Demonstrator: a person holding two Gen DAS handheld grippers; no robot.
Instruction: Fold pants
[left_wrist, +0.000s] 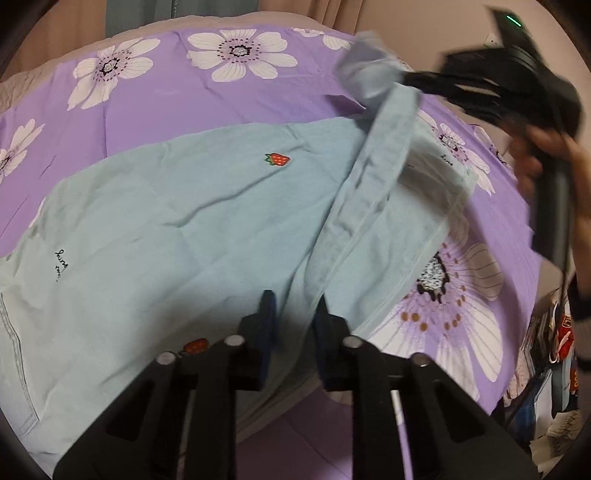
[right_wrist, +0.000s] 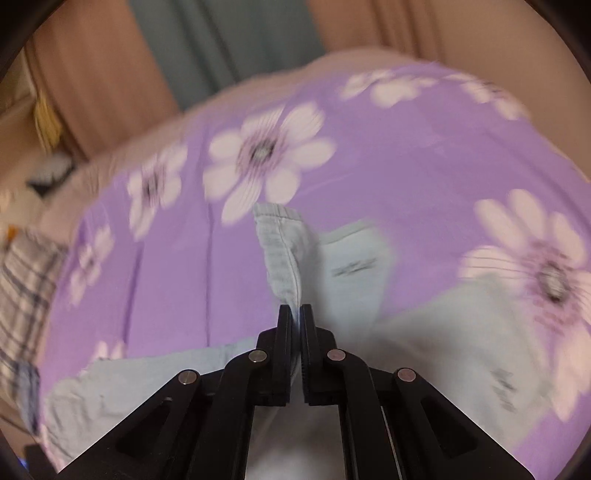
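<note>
Right wrist view: right hand-held gripper (right_wrist: 295, 314) pinches pants (right_wrist: 284, 254) hem, fabric rising beyond its tips.

The pants (left_wrist: 177, 221) lie spread on the sheet (left_wrist: 155, 107); a strip of them rises rightward into the right gripper (left_wrist: 410, 79).

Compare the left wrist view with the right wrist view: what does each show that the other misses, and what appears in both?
Only the left wrist view shows the strawberry patch on the spread pants, the person's hand holding the right gripper from outside, and the left gripper with fabric between its jaws.

Only the right wrist view shows a plaid cloth at the left edge, and close up, the right jaws pinching a pants edge.

Both show the pale blue pants and the purple flowered sheet.
</note>
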